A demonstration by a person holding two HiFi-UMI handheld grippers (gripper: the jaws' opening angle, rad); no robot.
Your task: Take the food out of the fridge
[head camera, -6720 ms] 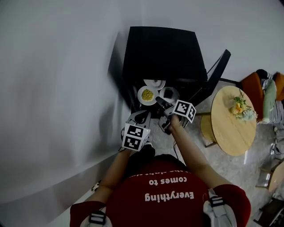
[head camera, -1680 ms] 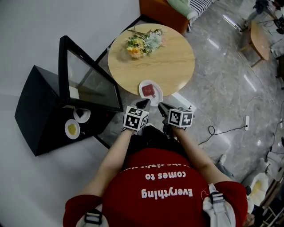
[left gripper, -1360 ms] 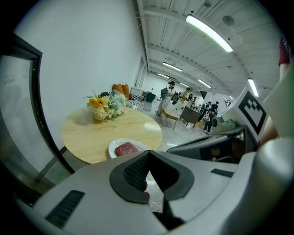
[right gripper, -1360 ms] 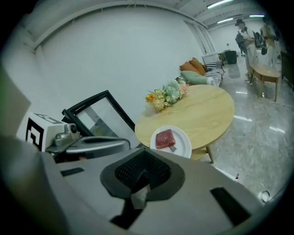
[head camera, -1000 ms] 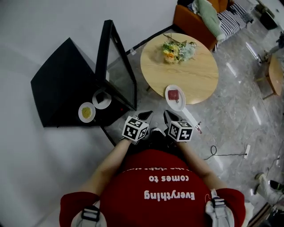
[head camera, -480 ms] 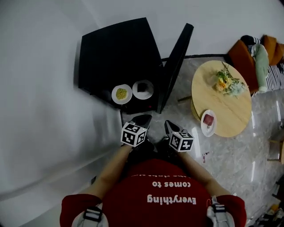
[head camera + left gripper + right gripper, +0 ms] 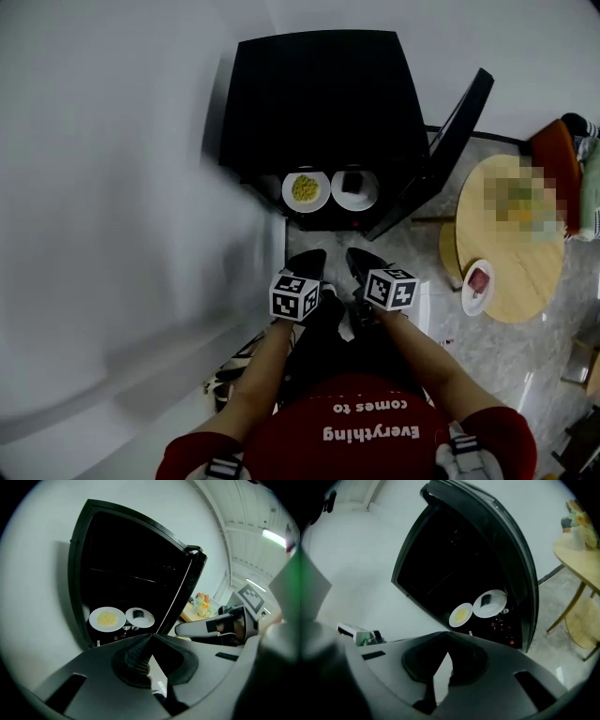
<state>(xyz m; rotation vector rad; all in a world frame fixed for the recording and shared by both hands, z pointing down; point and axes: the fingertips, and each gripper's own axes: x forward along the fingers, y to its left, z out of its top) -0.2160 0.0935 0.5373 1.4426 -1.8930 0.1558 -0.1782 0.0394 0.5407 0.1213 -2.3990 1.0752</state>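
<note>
The black fridge [image 7: 319, 103] stands open, its door [image 7: 450, 141] swung to the right. On its lower shelf sit two white plates, side by side. One holds yellow food [image 7: 306, 190] [image 7: 107, 618] [image 7: 461, 615], the other a dark piece of food [image 7: 354, 187] [image 7: 139, 617] [image 7: 489, 603]. My left gripper [image 7: 307, 263] [image 7: 152, 635] and right gripper [image 7: 362, 264] [image 7: 448, 634] are side by side a short way in front of the fridge, pointing at it. Both are shut and hold nothing. A third plate with red food [image 7: 477, 282] lies on the round wooden table [image 7: 525, 309].
The open door [image 7: 511, 550] stands between the fridge and the table [image 7: 581, 550] on the right. A white wall runs along the left of the fridge. An orange seat [image 7: 553, 150] stands beyond the table. The floor is grey stone tile.
The view has swung from the round table back to the fridge, which is now straight ahead. Both grippers came round with it, still shut and with nothing in them. The red-food plate stays on the table.
</note>
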